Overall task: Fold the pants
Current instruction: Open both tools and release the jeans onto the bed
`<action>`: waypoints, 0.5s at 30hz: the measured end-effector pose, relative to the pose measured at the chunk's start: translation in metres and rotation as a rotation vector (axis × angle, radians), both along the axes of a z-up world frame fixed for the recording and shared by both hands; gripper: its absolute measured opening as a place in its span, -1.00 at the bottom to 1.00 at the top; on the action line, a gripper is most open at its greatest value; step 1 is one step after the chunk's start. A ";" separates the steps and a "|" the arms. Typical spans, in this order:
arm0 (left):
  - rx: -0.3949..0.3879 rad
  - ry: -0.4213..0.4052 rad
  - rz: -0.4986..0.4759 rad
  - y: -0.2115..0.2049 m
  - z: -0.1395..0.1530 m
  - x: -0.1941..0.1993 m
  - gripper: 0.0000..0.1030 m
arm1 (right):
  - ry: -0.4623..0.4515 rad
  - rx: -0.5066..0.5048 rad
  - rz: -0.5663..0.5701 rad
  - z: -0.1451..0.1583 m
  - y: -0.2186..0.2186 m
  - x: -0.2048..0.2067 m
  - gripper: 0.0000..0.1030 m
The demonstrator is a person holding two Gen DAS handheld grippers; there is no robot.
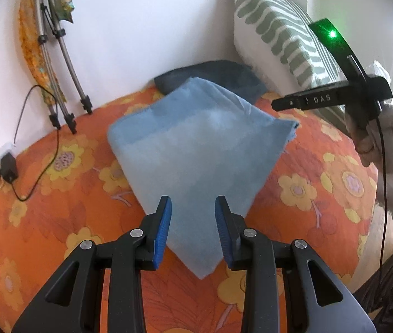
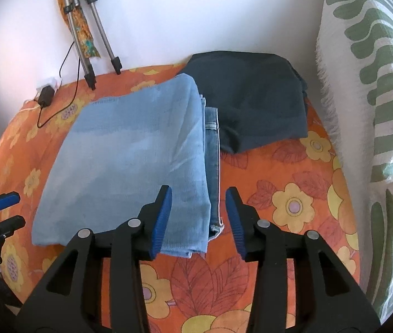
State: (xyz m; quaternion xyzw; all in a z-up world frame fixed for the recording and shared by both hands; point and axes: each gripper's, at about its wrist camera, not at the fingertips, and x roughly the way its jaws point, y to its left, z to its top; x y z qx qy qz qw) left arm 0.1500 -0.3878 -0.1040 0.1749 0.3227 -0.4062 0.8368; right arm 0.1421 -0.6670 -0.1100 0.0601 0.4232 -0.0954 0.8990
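Observation:
Light blue jeans (image 1: 188, 144) lie folded into a thick square on the orange flowered bedspread (image 1: 58, 222). In the right wrist view the jeans (image 2: 130, 161) show stacked layers and a hem along their right edge. My left gripper (image 1: 193, 211) is open and empty, hovering over the near corner of the jeans. My right gripper (image 2: 199, 205) is open and empty, above the jeans' near right edge. The right gripper also shows in the left wrist view (image 1: 335, 100), held in a hand off the fabric. The left gripper's fingertips (image 2: 2, 199) show at the left edge of the right wrist view.
A folded dark navy garment (image 2: 260, 102) lies behind the jeans by the white wall. A green-and-white striped pillow (image 2: 376, 111) stands on the right. A tripod (image 1: 58, 69) leans on the wall at the left, with a charger and cable (image 1: 9, 166) below it.

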 end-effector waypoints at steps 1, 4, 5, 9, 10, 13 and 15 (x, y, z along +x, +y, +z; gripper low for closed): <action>0.000 -0.001 0.005 0.000 0.000 0.002 -0.40 | -0.004 -0.003 -0.003 0.000 -0.001 0.001 -0.16; 0.000 0.001 0.022 0.001 0.000 0.008 -0.34 | -0.019 -0.010 -0.017 0.000 -0.001 0.005 -0.03; 0.000 0.000 0.028 0.001 0.000 0.009 -0.30 | -0.028 -0.006 -0.019 0.000 -0.002 0.005 0.10; -0.003 -0.010 0.060 0.005 0.002 0.017 -0.03 | -0.057 0.001 -0.030 0.003 -0.003 0.005 0.11; -0.007 -0.010 0.069 0.006 0.003 0.019 0.00 | -0.062 -0.004 -0.032 0.003 -0.003 0.004 0.11; -0.001 -0.014 0.087 0.007 0.003 0.024 0.04 | -0.082 -0.008 -0.033 0.006 -0.002 0.003 0.11; 0.005 -0.012 0.095 0.008 0.002 0.026 0.05 | -0.094 -0.004 -0.032 0.007 -0.002 0.002 0.11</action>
